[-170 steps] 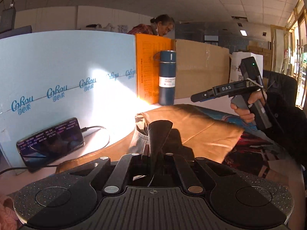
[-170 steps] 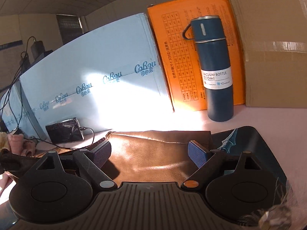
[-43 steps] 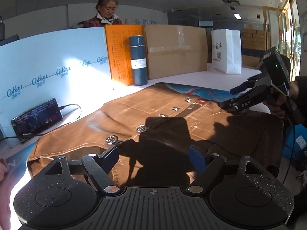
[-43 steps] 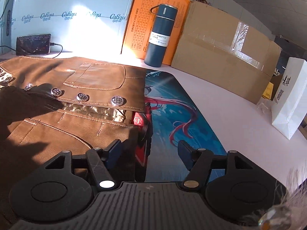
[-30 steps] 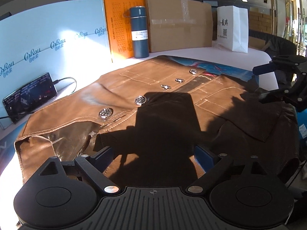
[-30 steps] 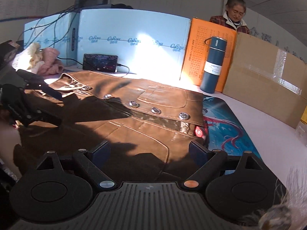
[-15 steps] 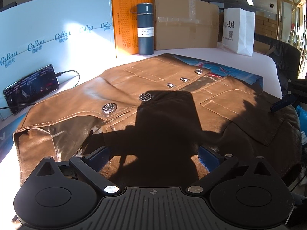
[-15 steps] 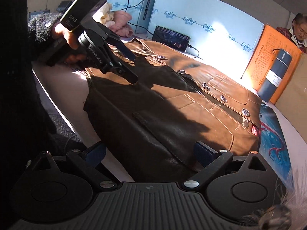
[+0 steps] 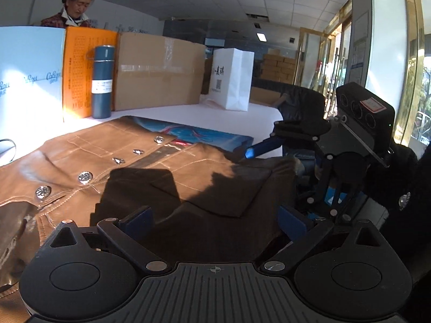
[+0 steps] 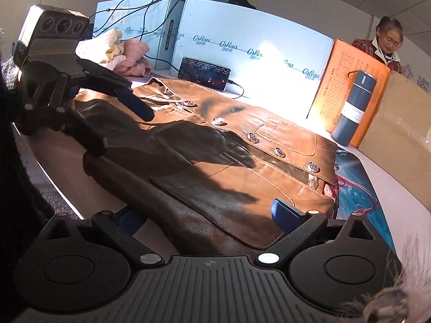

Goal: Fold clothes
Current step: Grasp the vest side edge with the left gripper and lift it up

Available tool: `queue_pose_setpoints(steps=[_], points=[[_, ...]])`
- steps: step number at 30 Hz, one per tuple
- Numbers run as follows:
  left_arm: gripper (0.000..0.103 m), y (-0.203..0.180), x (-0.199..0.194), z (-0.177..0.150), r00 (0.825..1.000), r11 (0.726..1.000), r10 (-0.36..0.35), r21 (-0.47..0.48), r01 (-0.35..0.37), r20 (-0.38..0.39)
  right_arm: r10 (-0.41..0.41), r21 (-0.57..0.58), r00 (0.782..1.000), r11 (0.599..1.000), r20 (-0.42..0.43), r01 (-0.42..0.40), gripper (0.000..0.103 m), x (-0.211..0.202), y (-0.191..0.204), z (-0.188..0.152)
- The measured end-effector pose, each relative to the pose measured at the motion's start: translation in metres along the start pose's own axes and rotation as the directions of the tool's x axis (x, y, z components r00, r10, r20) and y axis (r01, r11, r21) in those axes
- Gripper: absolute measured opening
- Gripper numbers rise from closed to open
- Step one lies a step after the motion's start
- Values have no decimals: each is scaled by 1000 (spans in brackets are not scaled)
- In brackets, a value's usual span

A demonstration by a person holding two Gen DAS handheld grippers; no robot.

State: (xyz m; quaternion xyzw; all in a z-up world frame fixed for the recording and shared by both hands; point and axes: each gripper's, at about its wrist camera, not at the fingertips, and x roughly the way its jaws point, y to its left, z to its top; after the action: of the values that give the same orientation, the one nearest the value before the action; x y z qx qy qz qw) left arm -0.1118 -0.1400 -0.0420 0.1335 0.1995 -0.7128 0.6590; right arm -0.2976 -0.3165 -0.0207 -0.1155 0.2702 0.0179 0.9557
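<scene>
A brown leather vest (image 9: 172, 177) with metal snap buttons lies spread flat on the table; it also shows in the right wrist view (image 10: 242, 161). My left gripper (image 9: 215, 219) is open, its fingers straddling the vest's near edge; it also shows at the left of the right wrist view (image 10: 121, 118). My right gripper (image 10: 204, 215) is open over the vest's near hem, a pocket flap between its fingers. It also shows in the left wrist view (image 9: 258, 153), at the vest's right end. Neither holds anything.
A blue printed mat (image 10: 355, 196) lies under the vest. A blue vacuum bottle (image 9: 102, 80), orange box (image 9: 78, 70), cardboard box (image 9: 159, 72), white paper bag (image 9: 233, 79) and light blue panels (image 10: 242, 45) line the back. A phone (image 10: 204, 72) and knitwear (image 10: 126, 53) sit back left. A woman stands behind.
Both grippers have dropped low to the vest's near edge and turned toward each other. The vest lies as before.
</scene>
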Motion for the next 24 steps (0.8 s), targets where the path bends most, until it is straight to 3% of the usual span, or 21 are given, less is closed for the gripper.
queue_pose_setpoints(steps=[4, 7, 9, 11, 12, 13, 16, 20, 23, 24], points=[[100, -14, 3, 6, 998, 997, -59, 47, 59, -5, -13, 65, 999, 998, 43, 10, 98, 0, -11, 5], [100, -20, -5, 9, 999, 995, -43, 87, 40, 29, -16, 102, 997, 995, 81, 8, 98, -3, -19, 7], [100, -21, -5, 10, 1000, 994, 6, 109, -9, 25, -19, 123, 995, 992, 102, 7, 98, -6, -24, 8], [99, -24, 3, 8, 993, 981, 116, 156, -115, 0, -30, 123, 993, 992, 113, 16, 98, -8, -26, 9], [92, -24, 8, 6, 986, 970, 168, 181, -163, -11, -28, 121, 993, 993, 111, 14, 98, -9, -27, 9], [75, -22, 14, 4, 979, 962, 201, 195, -191, -33, -22, 119, 994, 993, 106, 9, 98, -9, -27, 8], [57, -12, 17, 3, 982, 976, 175, 142, -165, -65, 4, 116, 999, 993, 54, -10, 98, -6, -30, 0], [57, -7, 11, 6, 984, 980, 174, 102, -169, -43, -5, 159, 999, 987, -36, 11, 97, -2, -40, -17], [57, 0, 8, 6, 984, 984, 176, 43, -174, -34, -12, 209, 1000, 978, -9, 13, 94, -8, -48, -26], [57, 1, 6, 6, 984, 984, 175, 33, -174, -25, -6, 215, 1000, 977, 10, 4, 84, -10, -49, -26]])
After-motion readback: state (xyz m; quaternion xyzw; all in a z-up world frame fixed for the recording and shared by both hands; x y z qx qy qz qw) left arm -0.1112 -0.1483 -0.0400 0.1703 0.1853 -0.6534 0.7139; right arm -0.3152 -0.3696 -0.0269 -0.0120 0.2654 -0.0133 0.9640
